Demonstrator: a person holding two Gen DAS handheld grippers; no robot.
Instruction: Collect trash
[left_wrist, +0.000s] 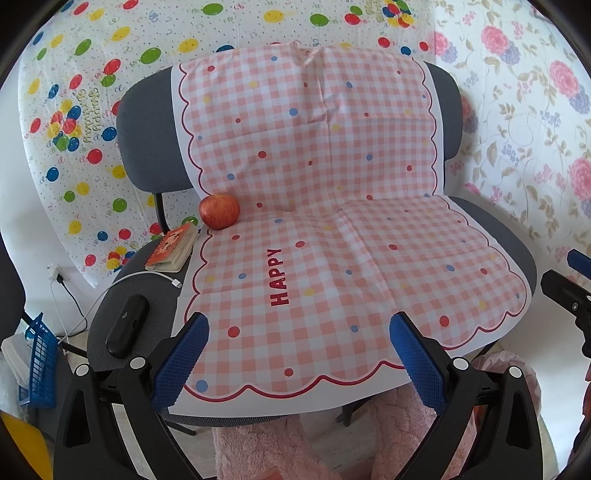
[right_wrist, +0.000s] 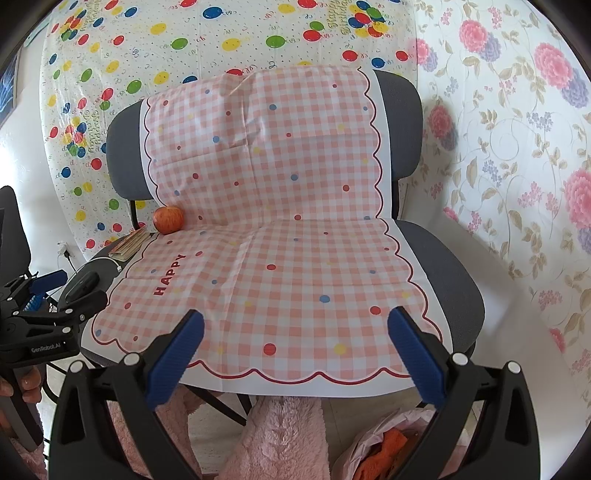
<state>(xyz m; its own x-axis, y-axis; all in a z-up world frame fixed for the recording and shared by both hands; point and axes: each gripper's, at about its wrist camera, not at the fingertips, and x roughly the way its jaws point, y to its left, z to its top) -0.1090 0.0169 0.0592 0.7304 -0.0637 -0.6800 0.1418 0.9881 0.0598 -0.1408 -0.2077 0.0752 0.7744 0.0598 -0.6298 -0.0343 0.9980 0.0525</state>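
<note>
A grey chair (left_wrist: 147, 122) is draped with a pink checked "HAPPY" sheet (left_wrist: 332, 221); the sheet also shows in the right wrist view (right_wrist: 288, 229). A red apple (left_wrist: 219, 211) sits at the seat's back left, also in the right wrist view (right_wrist: 168, 219). My left gripper (left_wrist: 299, 332) is open and empty over the seat's front edge. My right gripper (right_wrist: 295, 328) is open and empty over the seat's front. A pink bag with orange scraps (right_wrist: 391, 443) lies on the floor under the chair's right front.
A small book (left_wrist: 173, 246), a white cable (left_wrist: 147, 275) and a black case (left_wrist: 127, 325) lie on the seat's left part. A blue basket (left_wrist: 38, 362) stands at the left on the floor. A pink fluffy rug (right_wrist: 284, 439) lies below the chair.
</note>
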